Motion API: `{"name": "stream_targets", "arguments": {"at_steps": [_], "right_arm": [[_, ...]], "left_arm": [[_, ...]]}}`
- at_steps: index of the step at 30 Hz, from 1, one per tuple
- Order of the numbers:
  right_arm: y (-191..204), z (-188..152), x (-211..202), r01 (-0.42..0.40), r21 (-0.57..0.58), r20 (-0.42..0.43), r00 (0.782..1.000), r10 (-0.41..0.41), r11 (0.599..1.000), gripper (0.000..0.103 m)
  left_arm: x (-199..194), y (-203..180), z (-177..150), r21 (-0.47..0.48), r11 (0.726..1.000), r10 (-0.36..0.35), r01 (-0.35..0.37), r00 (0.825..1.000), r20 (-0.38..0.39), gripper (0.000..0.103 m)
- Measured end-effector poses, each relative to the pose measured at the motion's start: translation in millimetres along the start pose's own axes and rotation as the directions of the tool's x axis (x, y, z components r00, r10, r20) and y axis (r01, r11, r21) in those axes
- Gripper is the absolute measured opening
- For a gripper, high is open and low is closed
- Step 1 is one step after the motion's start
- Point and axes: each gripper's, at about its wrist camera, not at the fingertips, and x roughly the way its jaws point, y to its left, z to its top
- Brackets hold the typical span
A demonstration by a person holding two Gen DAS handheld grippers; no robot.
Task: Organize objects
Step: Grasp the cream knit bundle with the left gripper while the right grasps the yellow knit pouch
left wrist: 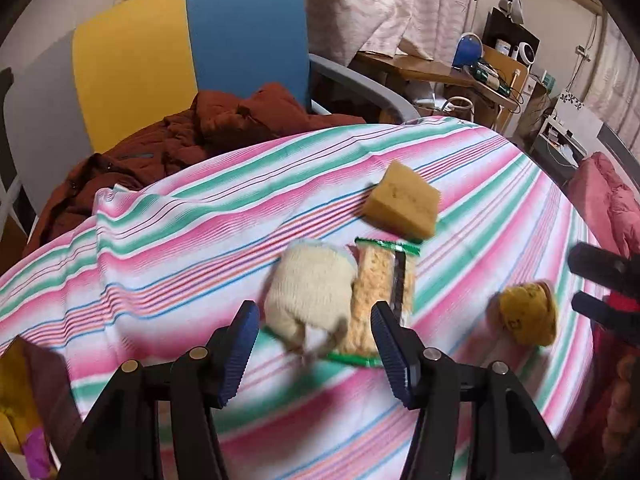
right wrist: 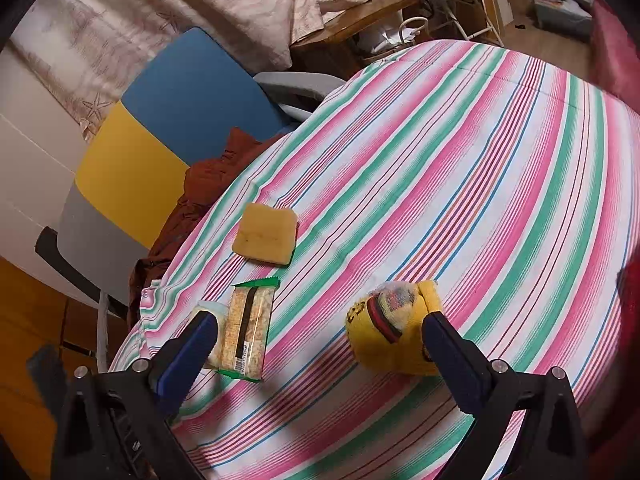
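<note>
Lying on the striped cloth (right wrist: 440,168), the cracker pack (left wrist: 382,300) is seen lengthwise toward the sponge (left wrist: 402,205), beside a cream sock (left wrist: 310,290), while both the left gripper (left wrist: 316,350) and the right gripper (right wrist: 320,344) are held apart.

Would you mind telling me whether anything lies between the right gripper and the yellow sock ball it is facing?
Nothing visible does. The right gripper is open, and the yellow sock ball sits on the striped tablecloth just ahead, close by one finger. The snack packet lies off to the other side, apart from the ball.
</note>
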Motion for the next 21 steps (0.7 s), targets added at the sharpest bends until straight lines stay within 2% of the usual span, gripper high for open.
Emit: {"name": "stream_targets", "arguments": {"at_steps": [6,8,10,13,15,18,21], "right_arm": [[1,1,3,0.009,-0.010,-0.005,1.000,-0.009,1.000,0.103],[1,2,5,0.012,-0.011,-0.008,1.000,-0.012,1.000,0.103],[1,2,6,0.016,-0.013,-0.009,1.000,-0.016,1.000,0.103],[0,3,7,0.019,-0.011,-0.013,1.000,-0.019,1.000,0.103],[0,3,7,0.023,-0.009,-0.011,1.000,-0.023,1.000,0.103],[-2,4,8,0.027,0.002,-0.008,1.000,-0.027,1.000,0.103],[-9,6,9,0.026,0.035,-0.015,1.000,-0.025,0.999,0.103]], "left_arm": [[29,-3,15,0.050,0.999,0.008,-0.007,1.000,-0.012,0.059],[40,1,18,0.041,0.999,0.005,-0.003,1.000,-0.027,0.059],[50,9,18,0.009,1.000,-0.005,0.006,0.999,-0.052,0.059],[60,25,13,-0.088,0.992,-0.099,0.091,0.992,-0.080,0.059],[63,28,8,-0.120,0.987,-0.120,0.111,0.990,-0.080,0.057],[59,22,1,-0.081,0.993,-0.088,0.082,0.994,-0.066,0.056],[53,23,-3,-0.087,0.995,-0.063,0.057,0.995,-0.074,0.054]]}}
